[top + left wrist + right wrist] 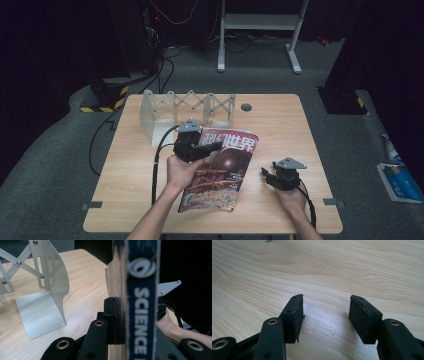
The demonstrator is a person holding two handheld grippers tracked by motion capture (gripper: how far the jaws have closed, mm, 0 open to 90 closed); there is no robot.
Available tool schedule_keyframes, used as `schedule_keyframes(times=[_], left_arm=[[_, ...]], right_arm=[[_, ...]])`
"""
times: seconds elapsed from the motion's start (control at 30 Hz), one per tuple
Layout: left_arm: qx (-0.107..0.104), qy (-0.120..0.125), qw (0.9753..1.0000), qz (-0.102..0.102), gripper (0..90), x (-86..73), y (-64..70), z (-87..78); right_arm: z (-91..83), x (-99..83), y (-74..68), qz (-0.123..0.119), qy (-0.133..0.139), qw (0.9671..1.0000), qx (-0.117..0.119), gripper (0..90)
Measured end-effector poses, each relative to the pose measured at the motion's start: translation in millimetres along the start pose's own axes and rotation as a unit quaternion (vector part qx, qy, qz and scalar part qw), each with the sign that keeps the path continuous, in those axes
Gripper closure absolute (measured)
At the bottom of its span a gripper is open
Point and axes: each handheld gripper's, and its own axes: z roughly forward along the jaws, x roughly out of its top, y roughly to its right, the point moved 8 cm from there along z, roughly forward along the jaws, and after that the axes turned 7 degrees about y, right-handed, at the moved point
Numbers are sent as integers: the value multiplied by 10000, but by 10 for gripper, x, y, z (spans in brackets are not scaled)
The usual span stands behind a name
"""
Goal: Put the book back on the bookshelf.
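Magazine (pixel 222 170) is clamped at its upper left edge between the jaws of the left gripper (pixel 207 148), lower end resting on the table (pixel 290 120). We see its long axis running from the near edge up toward the folding metal rack (pixel 187 107). The right gripper (pixel 268 176), jaws spread and holding nothing, sits just right of it.

In the left gripper view the magazine (pixel 142 302) is blurred and cropped top and bottom, hiding the left gripper's (pixel 117 322) far jaw.
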Motion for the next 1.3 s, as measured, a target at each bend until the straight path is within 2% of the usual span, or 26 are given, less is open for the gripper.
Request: schedule_keyframes(times=[0.3,0.63,1.0,1.3], left_arm=[[34,-12,9998,194,838,108,11,-22],[274,-25,9989,385,837,203,-8,-61],[459,-73,9979,449,837,331,-85,-126],[632,-248,9965,492,836,398,-178,-158]], right_arm=[[0,0,-2,-23,8,10000,17,450],[-3,-3,-6,-20,3,10000,22,449],[-4,-4,-12,2,-3,10000,29,448],[-5,-5,-12,-3,-2,10000,26,446]])
